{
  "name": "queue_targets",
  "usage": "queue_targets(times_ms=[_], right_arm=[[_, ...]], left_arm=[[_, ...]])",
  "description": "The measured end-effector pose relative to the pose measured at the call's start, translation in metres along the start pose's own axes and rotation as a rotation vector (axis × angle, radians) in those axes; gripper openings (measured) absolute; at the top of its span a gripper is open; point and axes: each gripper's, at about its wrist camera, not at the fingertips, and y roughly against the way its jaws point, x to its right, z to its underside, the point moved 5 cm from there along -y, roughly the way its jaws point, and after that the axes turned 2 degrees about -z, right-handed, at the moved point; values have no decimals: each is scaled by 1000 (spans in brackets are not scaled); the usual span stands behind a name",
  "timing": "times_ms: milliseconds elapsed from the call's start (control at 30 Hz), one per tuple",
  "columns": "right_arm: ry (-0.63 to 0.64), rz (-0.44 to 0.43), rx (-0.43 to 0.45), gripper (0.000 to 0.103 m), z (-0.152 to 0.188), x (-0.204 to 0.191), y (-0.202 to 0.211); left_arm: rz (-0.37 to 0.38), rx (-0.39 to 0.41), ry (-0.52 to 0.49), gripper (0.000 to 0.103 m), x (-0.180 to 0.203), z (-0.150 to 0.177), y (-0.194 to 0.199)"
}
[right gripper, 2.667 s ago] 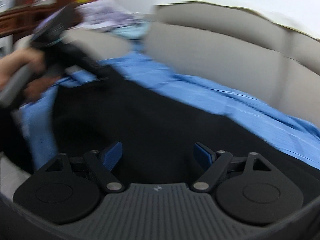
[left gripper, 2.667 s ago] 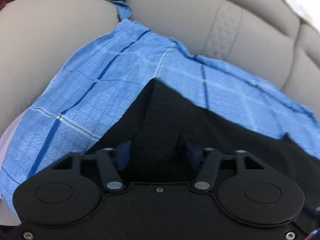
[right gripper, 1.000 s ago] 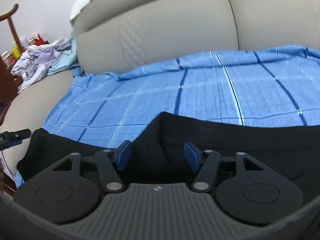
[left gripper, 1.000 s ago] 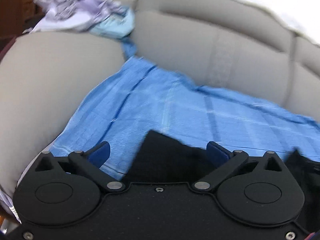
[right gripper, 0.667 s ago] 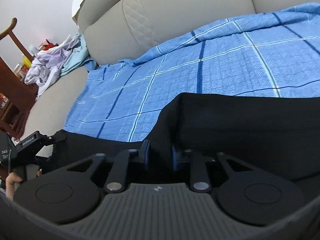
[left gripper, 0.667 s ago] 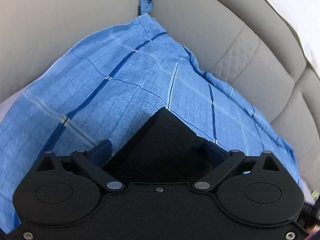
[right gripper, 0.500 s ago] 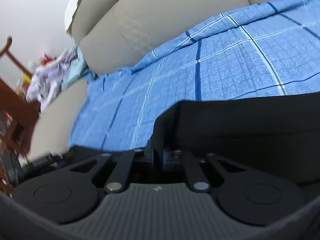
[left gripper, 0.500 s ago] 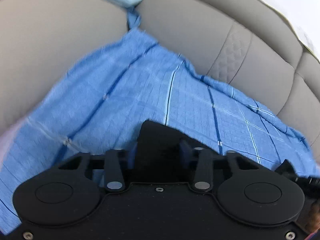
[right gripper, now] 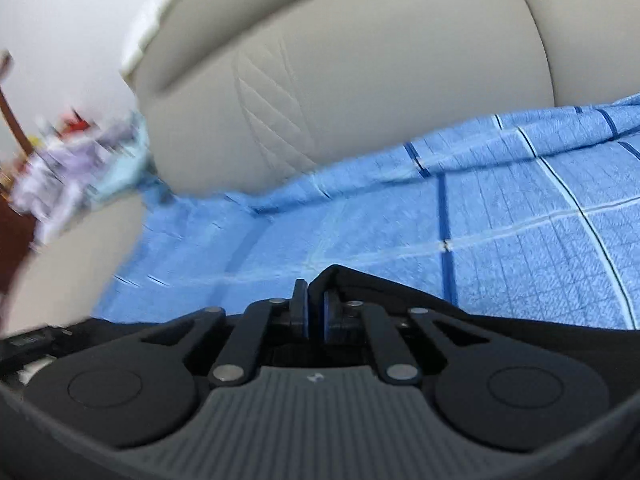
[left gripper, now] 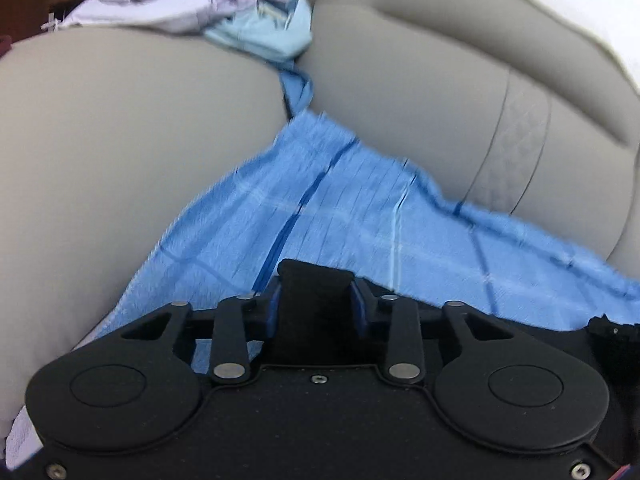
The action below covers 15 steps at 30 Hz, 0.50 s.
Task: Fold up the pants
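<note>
Grey-beige sofa (left gripper: pixel 420 92), padded back with a quilted diamond-stitched panel (right gripper: pixel 272 120); rounded armrest (left gripper: pixel 120 140) at one end. Blue checked sheet (left gripper: pixel 352 208) spread over the seat, dark and pale lines crossing it, its far edge rumpled against the backrest. Heap of pale lilac and light-blue clothes (left gripper: pixel 208 4) on top of the armrest; white cloth (left gripper: pixel 540 4) draped along the back's top edge; dark wooden furniture (right gripper: pixel 12 240) past the armrest, blurred.

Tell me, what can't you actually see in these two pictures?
- Black pants: left wrist view, mostly hidden behind the left gripper.
- Same pants, right wrist view: the right gripper covers most.
- Pale crumpled clothes pile: blurred.
- Blue checked cloth: cut off by the right edge.
</note>
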Motion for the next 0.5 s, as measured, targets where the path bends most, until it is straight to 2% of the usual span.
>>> queue_targets(times_ms=[33,67,100,133,167,200,300,367,400,433,467,500], right_arm=[[22,38,-14,37,4,-1,-5],[53,56,8,44,7,-3,-3],[66,64,26,53,8,-6,2],[77,71,44,58,8,-8,9],[100,79,67,66,9,-12,19],[128,92,96,68,10,-15,29],[202,139,167,73,18,-28,60],[246,131,191,73,31,-38,79],[263,121,196,74,40,-43,86],[279,109,192,74,49,-49,92],[295,92,185,74,59,-54,98],[307,76,178,74,70,-58,104]], left_arm=[[-9,-6,-7,43,-1,1,0],[-14,-9,-9,46,-1,0,5],[-12,-6,-10,55,-2,0,11],[-19,-1,-10,69,-3,-2,17],[-35,13,-16,76,-4,-3,26],[-51,29,-24,85,-5,-2,34],[-98,98,-84,86,-3,6,67],[-77,113,-109,80,4,17,84],[-47,103,-120,61,11,27,91],[-17,79,-127,30,17,37,95],[21,35,-131,19,24,50,96],[45,-3,-137,13,30,62,95]])
